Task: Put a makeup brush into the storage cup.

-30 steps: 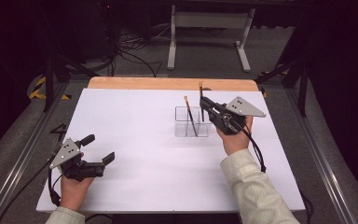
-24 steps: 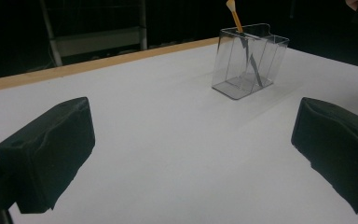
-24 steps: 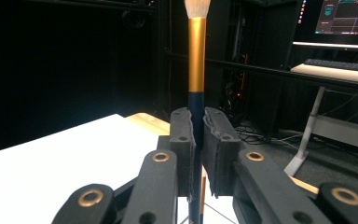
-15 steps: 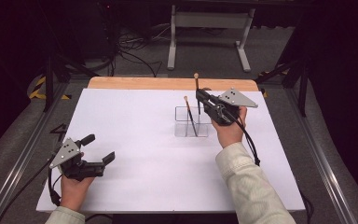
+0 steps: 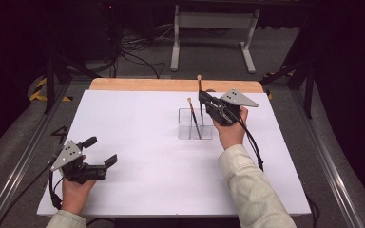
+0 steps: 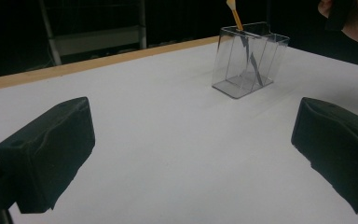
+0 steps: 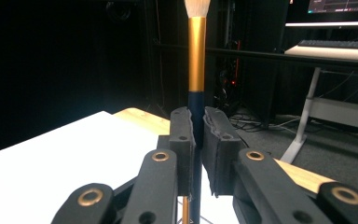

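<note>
Standing upright between the right gripper's clamped jaws — the brush.

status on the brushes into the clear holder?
Done: one brush already leans inside the clear holder. In hand: the right gripper is shut on a second brush, held upright, bristles up, at the holder's right end. Left: lower it in and release. The left gripper rests open, empty.

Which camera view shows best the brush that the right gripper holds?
The right gripper view: the brush stands upright close up, its dark handle clamped between the right gripper pads, gold band and pale bristles above. The high view shows it small, above the clear holder. In the left gripper view I cannot tell it apart.
</note>
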Tool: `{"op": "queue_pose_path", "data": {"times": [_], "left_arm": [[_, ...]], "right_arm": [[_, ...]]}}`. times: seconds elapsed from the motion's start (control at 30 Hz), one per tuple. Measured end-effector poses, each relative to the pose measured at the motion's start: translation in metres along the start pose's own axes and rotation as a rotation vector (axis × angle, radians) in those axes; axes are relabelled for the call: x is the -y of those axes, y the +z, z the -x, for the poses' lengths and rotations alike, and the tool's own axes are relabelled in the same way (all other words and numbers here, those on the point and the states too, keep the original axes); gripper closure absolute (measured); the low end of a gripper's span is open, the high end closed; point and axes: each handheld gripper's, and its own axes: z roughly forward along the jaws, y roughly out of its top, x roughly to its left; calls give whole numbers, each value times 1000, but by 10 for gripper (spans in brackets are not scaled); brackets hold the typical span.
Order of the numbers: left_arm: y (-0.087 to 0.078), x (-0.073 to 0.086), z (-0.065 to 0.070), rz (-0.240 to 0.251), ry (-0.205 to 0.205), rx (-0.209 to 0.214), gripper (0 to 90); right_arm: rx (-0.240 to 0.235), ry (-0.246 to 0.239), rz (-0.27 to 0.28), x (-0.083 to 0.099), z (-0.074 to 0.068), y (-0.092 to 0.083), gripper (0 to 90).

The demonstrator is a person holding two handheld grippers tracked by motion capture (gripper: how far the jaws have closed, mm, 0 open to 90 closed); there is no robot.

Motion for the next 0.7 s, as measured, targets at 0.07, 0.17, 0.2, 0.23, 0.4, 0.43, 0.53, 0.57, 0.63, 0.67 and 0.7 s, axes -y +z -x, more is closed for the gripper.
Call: {"op": "queue_pose_path", "data": {"times": [0.07, 0.17, 0.2, 0.23, 0.4, 0.43, 0.53, 0.57, 0.63, 0.67, 0.7], "left_arm": [[0, 0, 0, 1, 1, 1, 3], [0, 0, -1, 4, 4, 0, 3], [0, 0, -1, 4, 4, 0, 3], [0, 0, -1, 4, 4, 0, 3], [0, 0, -1, 3, 0, 1, 3], [0, 0, -1, 3, 3, 1, 3], [0, 0, -1, 4, 3, 1, 3], [0, 0, -1, 4, 2, 1, 3], [0, 0, -1, 4, 4, 0, 3], [0, 0, -1, 4, 3, 1, 3], [0, 0, -1, 4, 3, 1, 3]], "right_arm": [[-2, 5, -5, 2, -1, 1, 825], [2, 8, -15, 6, -1, 3, 825], [2, 11, -17, 7, -1, 4, 825], [2, 14, -21, 9, -1, 5, 825], [4, 24, -32, 14, -1, 7, 825], [3, 26, -35, 16, -1, 7, 825], [1, 38, -50, 20, -1, 9, 825], [2, 38, -52, 22, -1, 9, 825], [4, 44, -64, 24, -1, 10, 825], [5, 46, -68, 25, -1, 11, 825], [5, 50, -71, 26, -1, 11, 825]]}}
